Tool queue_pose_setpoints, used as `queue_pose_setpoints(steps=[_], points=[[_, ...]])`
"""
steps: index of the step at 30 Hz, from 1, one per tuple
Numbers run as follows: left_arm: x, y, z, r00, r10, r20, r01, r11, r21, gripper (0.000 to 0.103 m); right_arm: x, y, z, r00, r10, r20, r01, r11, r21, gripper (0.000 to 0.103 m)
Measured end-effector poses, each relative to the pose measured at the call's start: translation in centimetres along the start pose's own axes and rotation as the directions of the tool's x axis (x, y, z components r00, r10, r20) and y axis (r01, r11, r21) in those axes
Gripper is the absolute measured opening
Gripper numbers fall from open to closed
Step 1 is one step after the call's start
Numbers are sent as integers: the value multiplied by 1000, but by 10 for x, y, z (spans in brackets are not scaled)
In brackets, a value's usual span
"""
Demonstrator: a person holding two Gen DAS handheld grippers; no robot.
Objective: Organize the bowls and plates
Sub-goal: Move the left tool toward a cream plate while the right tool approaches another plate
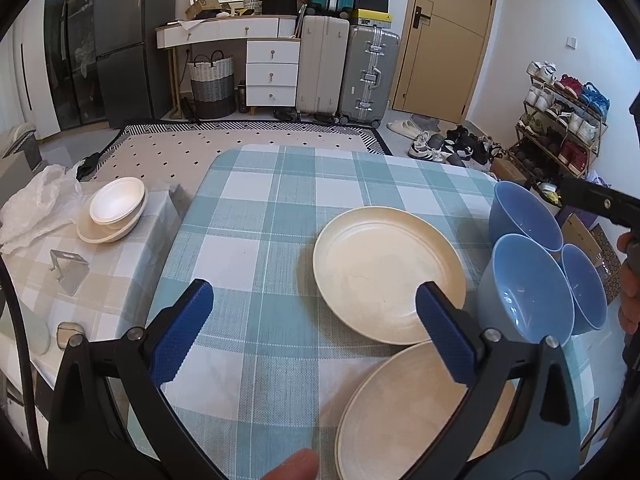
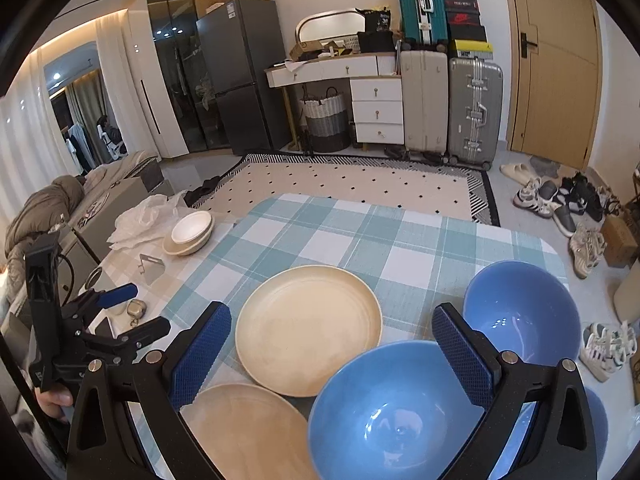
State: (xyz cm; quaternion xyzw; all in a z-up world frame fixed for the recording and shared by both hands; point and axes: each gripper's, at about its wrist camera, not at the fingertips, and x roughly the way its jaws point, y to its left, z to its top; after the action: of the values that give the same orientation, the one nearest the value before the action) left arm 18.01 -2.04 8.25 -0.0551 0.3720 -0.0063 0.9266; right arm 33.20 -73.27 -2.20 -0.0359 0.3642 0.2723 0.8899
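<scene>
Both tools are released. The near cream plate [image 1: 404,412] lies at five o'clock under the left tool [image 1: 314,332], closer than the right tool [image 2: 332,352].

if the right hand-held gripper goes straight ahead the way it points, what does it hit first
Probably the near blue bowl: it sits low between the open fingers of the right hand-held gripper, closest in line. Beyond it lies the cream plate. Depth is unclear, so it might pass just over the rim.
</scene>
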Motion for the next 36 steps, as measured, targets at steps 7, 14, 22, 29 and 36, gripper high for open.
queue_pose_setpoints(steps=[7,14,22,29,36], points=[[31,-6,7,999,5,-38,-4,1000,14,101,33,-23,17,998,4,-66,-3,1000,15,102],[60,-7,8,997,1,-80,-1,1000,7,101,68,-39,22,987,22,-161,-17,999,32,102],[94,-7,1,990,-9,-138,9,1000,-6,101,111,-45,15,958,41,-285,-33,999,32,102],[120,-3,-4,985,-15,-170,12,1000,-21,101,145,-45,7,928,31,-372,-32,999,3,99],[138,-2,-7,980,-12,-200,7,1000,-28,101,169,-38,2,904,0,-427,-22,999,-48,97]])
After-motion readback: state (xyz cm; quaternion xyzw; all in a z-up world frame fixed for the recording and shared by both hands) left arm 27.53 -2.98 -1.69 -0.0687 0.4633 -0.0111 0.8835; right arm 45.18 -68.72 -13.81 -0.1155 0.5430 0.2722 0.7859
